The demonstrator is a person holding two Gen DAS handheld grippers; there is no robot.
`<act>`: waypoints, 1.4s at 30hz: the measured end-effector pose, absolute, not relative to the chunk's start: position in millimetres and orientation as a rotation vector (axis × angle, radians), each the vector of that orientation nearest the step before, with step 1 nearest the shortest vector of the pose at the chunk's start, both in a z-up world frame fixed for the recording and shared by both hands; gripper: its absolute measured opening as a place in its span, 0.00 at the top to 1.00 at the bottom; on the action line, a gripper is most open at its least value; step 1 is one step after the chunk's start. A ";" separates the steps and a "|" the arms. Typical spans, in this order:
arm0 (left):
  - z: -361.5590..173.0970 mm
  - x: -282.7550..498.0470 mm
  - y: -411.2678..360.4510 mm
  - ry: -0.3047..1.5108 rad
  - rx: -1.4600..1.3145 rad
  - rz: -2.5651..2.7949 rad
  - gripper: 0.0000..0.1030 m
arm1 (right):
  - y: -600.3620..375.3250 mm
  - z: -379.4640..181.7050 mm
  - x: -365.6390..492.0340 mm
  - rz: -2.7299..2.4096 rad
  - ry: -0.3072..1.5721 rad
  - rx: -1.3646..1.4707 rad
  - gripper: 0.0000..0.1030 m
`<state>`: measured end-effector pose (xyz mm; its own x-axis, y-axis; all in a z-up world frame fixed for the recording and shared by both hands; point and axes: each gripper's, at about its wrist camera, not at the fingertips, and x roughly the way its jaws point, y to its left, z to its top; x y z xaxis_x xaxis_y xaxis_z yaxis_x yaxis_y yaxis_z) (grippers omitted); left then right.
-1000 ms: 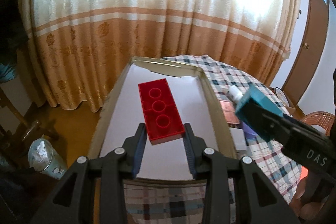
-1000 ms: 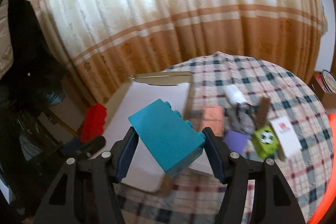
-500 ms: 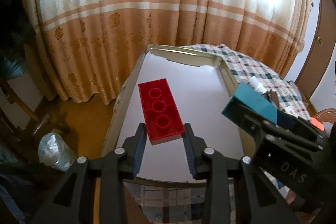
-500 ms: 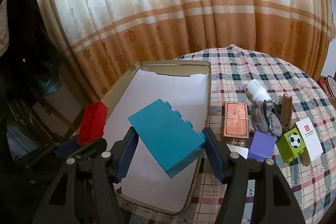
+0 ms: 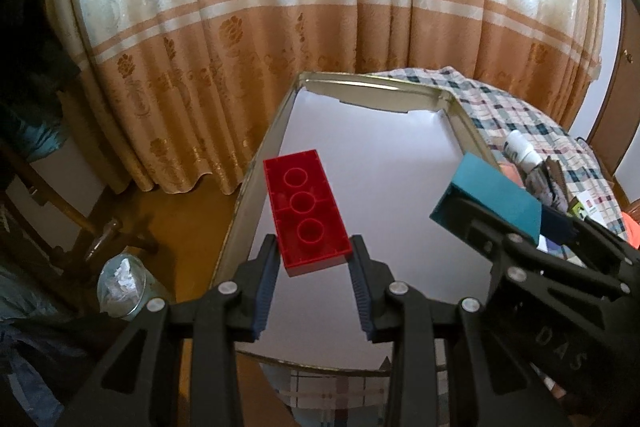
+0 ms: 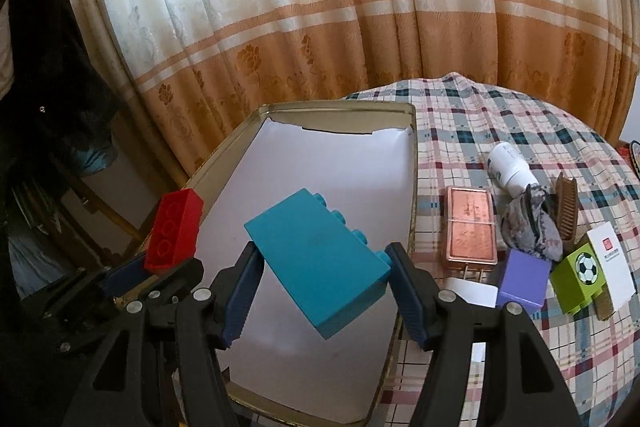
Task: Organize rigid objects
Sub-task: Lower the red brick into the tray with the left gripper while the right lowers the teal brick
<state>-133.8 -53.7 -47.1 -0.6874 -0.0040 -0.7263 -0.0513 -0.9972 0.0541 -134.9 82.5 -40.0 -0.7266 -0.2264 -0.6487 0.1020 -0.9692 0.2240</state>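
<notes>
While your left gripper (image 5: 312,267) clamps the red brick (image 5: 306,211) and your right gripper (image 6: 324,291) the teal brick (image 6: 320,259), both hang over the tray (image 6: 412,163) at centre frame; red's long axis points to its far wall.

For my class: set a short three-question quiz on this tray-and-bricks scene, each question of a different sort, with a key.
1. True or false: the left tongs are shut on the red brick.
2. Which thing do the right tongs hold? A) purple box B) teal brick C) white bottle
3. Fill in: the copper-coloured tin lies on the checked cloth, ______ the tray.

Key
1. True; its underside holes face the left wrist camera.
2. B, the teal brick; the purple box and white bottle lie on the cloth.
3. Outside.
</notes>
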 end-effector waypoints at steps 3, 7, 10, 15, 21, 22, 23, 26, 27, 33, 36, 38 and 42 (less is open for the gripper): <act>-50.7 -135.6 -53.9 0.128 -1.257 2.870 0.67 | 81.8 -44.3 -136.8 -2.734 -0.263 1.080 0.36; -54.3 -136.7 -56.0 0.138 -1.288 2.890 0.66 | 82.1 -45.7 -136.1 -2.707 -0.285 1.079 0.31; -49.3 -133.2 -56.9 0.112 -1.269 2.903 0.37 | 85.7 -40.3 -132.2 -2.695 -0.322 1.048 0.25; -31.4 -117.2 -47.8 0.123 -1.096 3.003 0.01 | 101.4 -24.8 -113.0 -2.793 -0.330 0.914 0.20; -31.2 -115.5 -31.9 0.146 -1.098 2.984 0.01 | 132.8 -20.2 -93.0 -2.922 -0.375 0.850 0.20; -31.4 -115.8 -30.5 0.142 -1.104 2.978 0.01 | 135.9 -20.1 -92.1 -2.936 -0.377 0.848 0.20; -32.3 -114.8 -28.9 0.138 -1.111 2.973 0.01 | 140.7 -20.8 -89.4 -2.956 -0.375 0.845 0.20; -36.1 -112.8 -18.7 0.139 -1.133 2.959 0.01 | 151.8 -23.3 -83.9 -2.997 -0.360 0.852 0.20; -37.1 -111.9 -15.1 0.147 -1.141 2.955 0.01 | 155.0 -23.6 -83.1 -3.008 -0.356 0.855 0.20; -38.8 -105.5 5.0 0.188 -1.138 2.931 0.01 | 181.6 -29.3 -71.7 -3.083 -0.351 0.873 0.20; -39.6 -100.2 10.7 0.173 -1.125 2.918 0.01 | 196.2 -33.3 -64.6 -3.115 -0.356 0.891 0.20; -41.4 -97.4 13.7 0.165 -1.124 2.915 0.01 | 203.9 -36.1 -60.3 -3.141 -0.353 0.900 0.20; -45.5 -93.8 19.1 0.147 -1.132 2.898 0.01 | 217.2 -43.3 -53.2 -3.169 -0.352 0.924 0.20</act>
<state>-93.8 19.1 -45.5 -0.7355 -0.0089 -0.6774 -0.0596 -0.9952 0.0778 -53.2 217.2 -43.3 -0.8306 0.1106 -0.5458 -0.2277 -0.9619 0.1516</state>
